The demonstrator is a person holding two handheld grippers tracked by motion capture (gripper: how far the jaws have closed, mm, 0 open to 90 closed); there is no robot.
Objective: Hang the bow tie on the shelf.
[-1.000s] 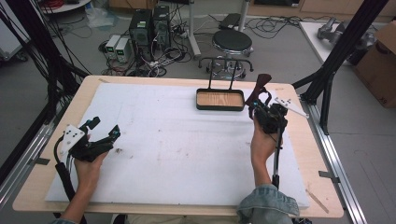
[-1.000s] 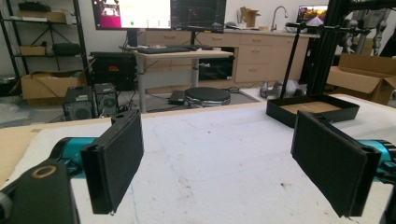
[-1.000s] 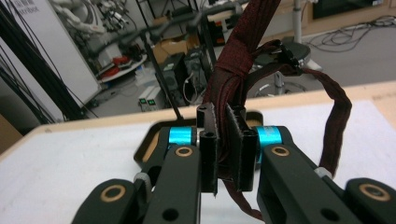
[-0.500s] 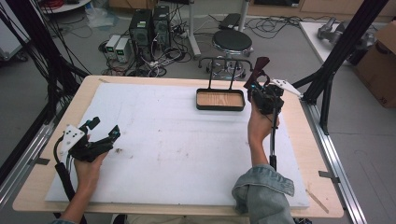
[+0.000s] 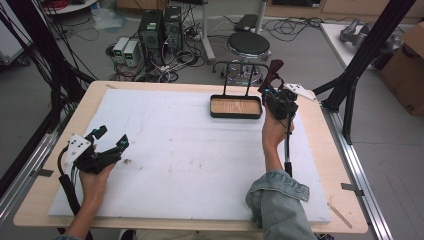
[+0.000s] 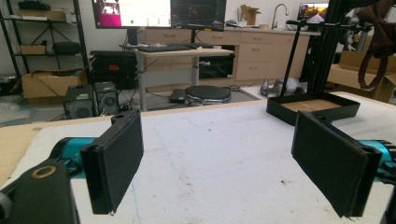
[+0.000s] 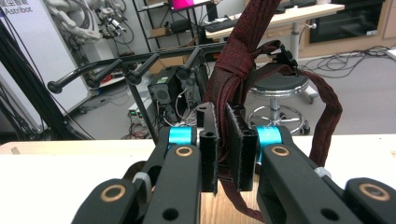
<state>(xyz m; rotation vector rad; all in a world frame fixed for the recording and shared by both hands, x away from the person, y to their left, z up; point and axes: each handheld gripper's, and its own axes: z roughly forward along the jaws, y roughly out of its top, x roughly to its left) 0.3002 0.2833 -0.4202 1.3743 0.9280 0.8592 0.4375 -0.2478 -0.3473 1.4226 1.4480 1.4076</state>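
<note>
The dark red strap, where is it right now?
The dark red strap is clamped in the right gripper, held up just right of the black tray at the table's far edge.

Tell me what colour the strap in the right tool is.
Dark maroon red: the strap shows best in the right gripper view, pinched by the right tool.

I see round black stool beyond table's far edge, 2 computer towers on floor left of it, cardboard box far right.
</note>
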